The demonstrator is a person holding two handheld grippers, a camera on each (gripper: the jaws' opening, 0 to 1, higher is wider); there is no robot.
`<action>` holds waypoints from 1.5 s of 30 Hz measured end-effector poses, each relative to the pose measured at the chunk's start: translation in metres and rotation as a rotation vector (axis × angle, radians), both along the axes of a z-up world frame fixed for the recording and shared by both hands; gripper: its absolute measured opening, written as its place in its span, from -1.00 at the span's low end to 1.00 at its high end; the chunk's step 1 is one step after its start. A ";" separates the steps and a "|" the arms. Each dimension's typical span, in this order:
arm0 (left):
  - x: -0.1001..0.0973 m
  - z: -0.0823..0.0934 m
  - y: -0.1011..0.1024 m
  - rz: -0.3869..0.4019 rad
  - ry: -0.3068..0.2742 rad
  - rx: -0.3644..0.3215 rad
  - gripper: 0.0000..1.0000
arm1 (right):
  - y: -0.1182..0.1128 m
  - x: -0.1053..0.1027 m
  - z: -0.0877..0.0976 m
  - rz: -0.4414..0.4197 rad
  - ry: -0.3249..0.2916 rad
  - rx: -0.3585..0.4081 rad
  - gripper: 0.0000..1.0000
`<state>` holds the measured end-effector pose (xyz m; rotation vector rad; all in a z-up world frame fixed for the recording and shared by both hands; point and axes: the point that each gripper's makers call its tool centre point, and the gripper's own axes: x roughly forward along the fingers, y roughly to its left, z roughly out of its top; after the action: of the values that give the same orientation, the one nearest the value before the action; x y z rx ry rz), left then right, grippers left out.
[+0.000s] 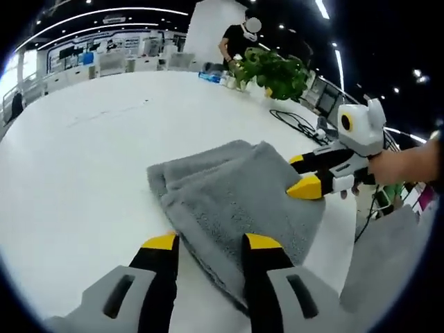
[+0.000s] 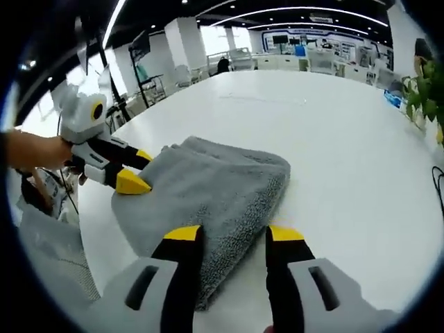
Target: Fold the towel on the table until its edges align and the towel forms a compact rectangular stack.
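Grey terry was what you had between you: the towel (image 1: 239, 201) lay on the white worktop (image 1: 83, 166) already doubled into a thick, roughly rectangular pile, its folded edge rounded and its layers not quite square. Your left gripper (image 1: 208, 243) hovered with jaws apart at one edge of the pile, clamped on nothing; in the right gripper view it reached in from the side at the towel's corner. Your right gripper (image 2: 234, 234) likewise stood parted over the opposite edge. You seemed placed at opposite sides to pinch and square the layers. A potted plant (image 1: 274, 73) stood well apart.
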<state>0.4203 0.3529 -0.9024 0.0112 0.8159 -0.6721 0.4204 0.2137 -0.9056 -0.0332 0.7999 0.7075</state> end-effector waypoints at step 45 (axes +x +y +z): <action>0.109 0.003 0.014 -0.002 -0.032 0.077 -0.30 | 0.029 0.121 -0.001 0.072 -0.127 -0.165 -0.41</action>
<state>0.5289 0.3669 -0.8996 0.0921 0.8109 -0.6402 0.5410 0.2424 -0.9067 -0.2547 0.7360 0.6994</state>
